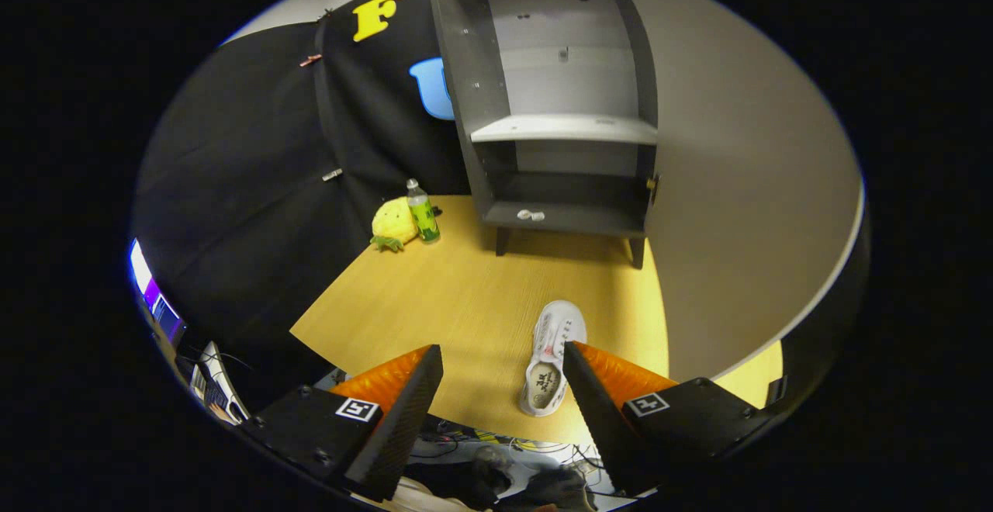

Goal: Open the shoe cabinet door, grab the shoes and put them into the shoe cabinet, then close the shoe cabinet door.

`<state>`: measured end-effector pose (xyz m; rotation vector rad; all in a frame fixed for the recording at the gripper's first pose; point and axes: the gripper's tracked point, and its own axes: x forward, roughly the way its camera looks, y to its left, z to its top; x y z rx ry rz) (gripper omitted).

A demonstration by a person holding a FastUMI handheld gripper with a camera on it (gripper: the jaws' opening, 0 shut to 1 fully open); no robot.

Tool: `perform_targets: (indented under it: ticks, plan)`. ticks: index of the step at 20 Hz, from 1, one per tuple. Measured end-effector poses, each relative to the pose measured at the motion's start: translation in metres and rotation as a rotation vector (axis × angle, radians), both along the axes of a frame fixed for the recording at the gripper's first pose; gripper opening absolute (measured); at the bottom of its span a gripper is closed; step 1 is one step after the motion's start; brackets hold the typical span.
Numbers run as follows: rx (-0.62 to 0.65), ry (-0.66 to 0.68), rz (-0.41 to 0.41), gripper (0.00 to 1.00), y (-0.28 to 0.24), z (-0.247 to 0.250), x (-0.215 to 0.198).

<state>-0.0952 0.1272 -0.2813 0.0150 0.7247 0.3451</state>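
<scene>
Now the hand-held gripper is hovering spread and empty; the white shoe is lying on the table between its fingers, nearer the right one, long axis pointing toward the open shoe cabinet beyond.

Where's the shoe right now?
In the gripper view, the shoe lies on the wooden table, between the open gripper's fingertips, nearer the right one, before the open cabinet.
</scene>
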Motion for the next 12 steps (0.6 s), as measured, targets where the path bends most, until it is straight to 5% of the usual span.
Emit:
perform_targets:
  ticks: [8,12]
  plan:
    - [-0.044,0.204,-0.083,0.88,0.008,-0.144,0.024]
    - [-0.089,0.183,-0.133,0.80,0.002,-0.185,0.041]
